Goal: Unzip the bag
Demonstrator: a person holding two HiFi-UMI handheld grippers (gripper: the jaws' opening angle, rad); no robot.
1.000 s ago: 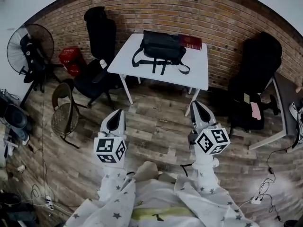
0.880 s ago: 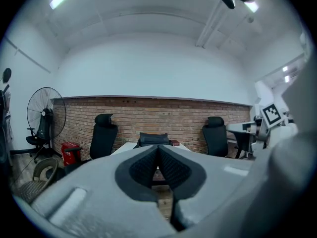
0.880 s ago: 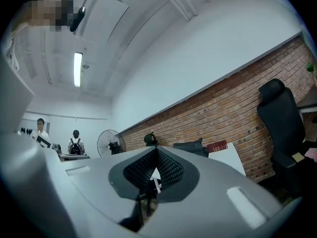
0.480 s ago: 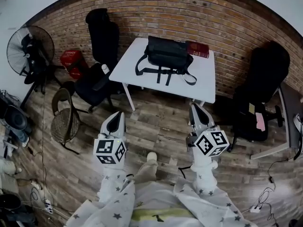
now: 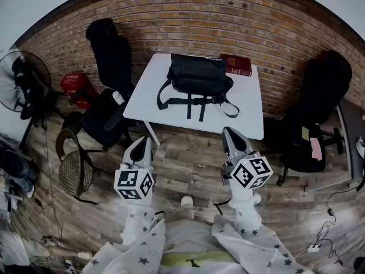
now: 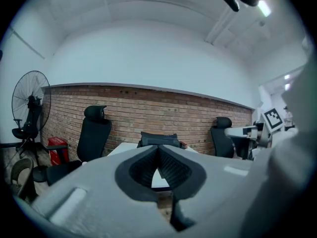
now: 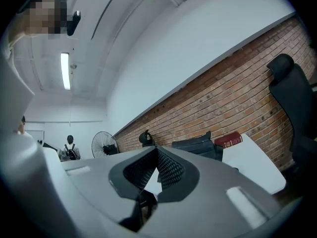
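A black bag (image 5: 197,76) lies on a white table (image 5: 248,110) against the brick wall, its straps hanging toward the table's front edge. It also shows low and far off as the bag (image 6: 159,139) in the left gripper view and the bag (image 7: 195,146) in the right gripper view. My left gripper (image 5: 142,142) is shut and empty, short of the table's front left corner. My right gripper (image 5: 229,132) is shut and empty too, just before the table's front edge. Neither touches the bag.
A dark red book (image 5: 236,65) lies on the table behind the bag. Black office chairs stand left (image 5: 108,56) and right (image 5: 319,90) of the table. A fan (image 5: 17,84), a red box (image 5: 74,86) and a wicker chair (image 5: 74,167) are at the left. Cables run over the wooden floor.
The table and bag have come closer and lower in the head view. Both grippers have advanced toward the table's front edge, still shut.
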